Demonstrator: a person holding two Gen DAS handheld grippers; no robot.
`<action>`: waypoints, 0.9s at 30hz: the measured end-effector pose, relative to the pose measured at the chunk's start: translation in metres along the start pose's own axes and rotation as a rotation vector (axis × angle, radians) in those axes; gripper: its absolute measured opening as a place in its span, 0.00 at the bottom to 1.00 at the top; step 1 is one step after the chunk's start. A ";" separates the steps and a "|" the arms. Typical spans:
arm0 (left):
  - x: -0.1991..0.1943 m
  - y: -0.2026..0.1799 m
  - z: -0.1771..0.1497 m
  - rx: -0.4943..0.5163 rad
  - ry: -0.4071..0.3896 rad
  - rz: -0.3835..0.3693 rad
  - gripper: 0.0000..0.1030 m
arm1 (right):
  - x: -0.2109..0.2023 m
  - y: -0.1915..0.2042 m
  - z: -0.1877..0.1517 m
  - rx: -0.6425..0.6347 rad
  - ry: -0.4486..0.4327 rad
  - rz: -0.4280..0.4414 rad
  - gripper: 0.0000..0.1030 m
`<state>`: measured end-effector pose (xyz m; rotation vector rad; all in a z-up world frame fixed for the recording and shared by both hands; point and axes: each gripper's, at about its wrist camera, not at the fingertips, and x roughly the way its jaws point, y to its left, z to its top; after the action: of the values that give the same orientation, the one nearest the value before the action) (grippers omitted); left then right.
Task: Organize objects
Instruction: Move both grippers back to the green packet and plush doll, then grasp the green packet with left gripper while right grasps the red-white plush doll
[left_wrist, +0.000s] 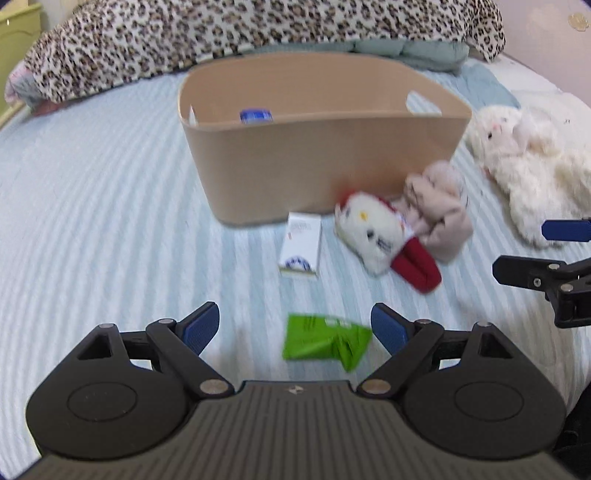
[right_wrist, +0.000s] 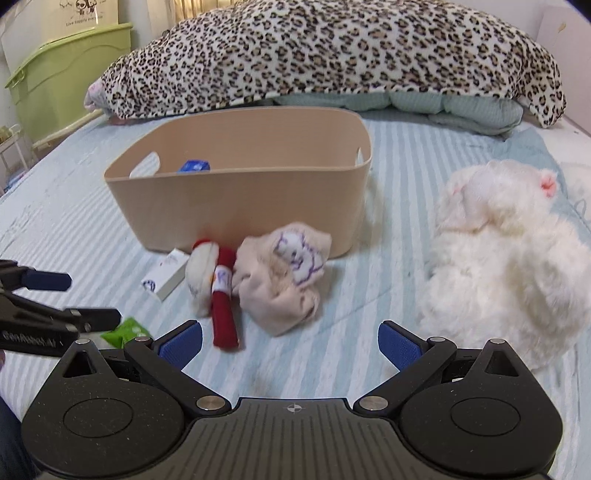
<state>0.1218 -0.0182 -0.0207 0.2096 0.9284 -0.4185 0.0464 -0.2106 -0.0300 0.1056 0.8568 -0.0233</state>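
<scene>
Lettering "GenRobot.AI" marks left claw (right_wrist: 86, 299) arm.

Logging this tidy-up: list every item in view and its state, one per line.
Left tongs: open, empty, over the green packet.
Right tongs: open, empty.
Green packet: crumpled, on the bed.
White box: lying flat, outside the bin.
Beige bin: upright, holds a blue item.
White plush: lying on the bed.

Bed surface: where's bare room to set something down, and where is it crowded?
Bare striped sheet runs left of the beige bin, and between bin and white plush. Crowded at the bin's front: white box, red-and-white toy, pink cloth, green packet.
</scene>
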 end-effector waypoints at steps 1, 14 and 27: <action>0.003 0.001 -0.002 -0.009 0.011 -0.012 0.87 | 0.002 0.002 -0.002 -0.005 0.005 0.001 1.00; 0.040 0.008 -0.017 -0.082 0.102 -0.065 0.87 | 0.037 0.024 -0.011 -0.012 0.068 0.036 1.00; 0.056 0.012 -0.007 0.010 0.030 -0.056 0.84 | 0.069 0.041 -0.010 0.006 0.080 0.062 0.74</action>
<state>0.1521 -0.0193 -0.0702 0.2002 0.9639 -0.4733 0.0865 -0.1676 -0.0849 0.1399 0.9332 0.0367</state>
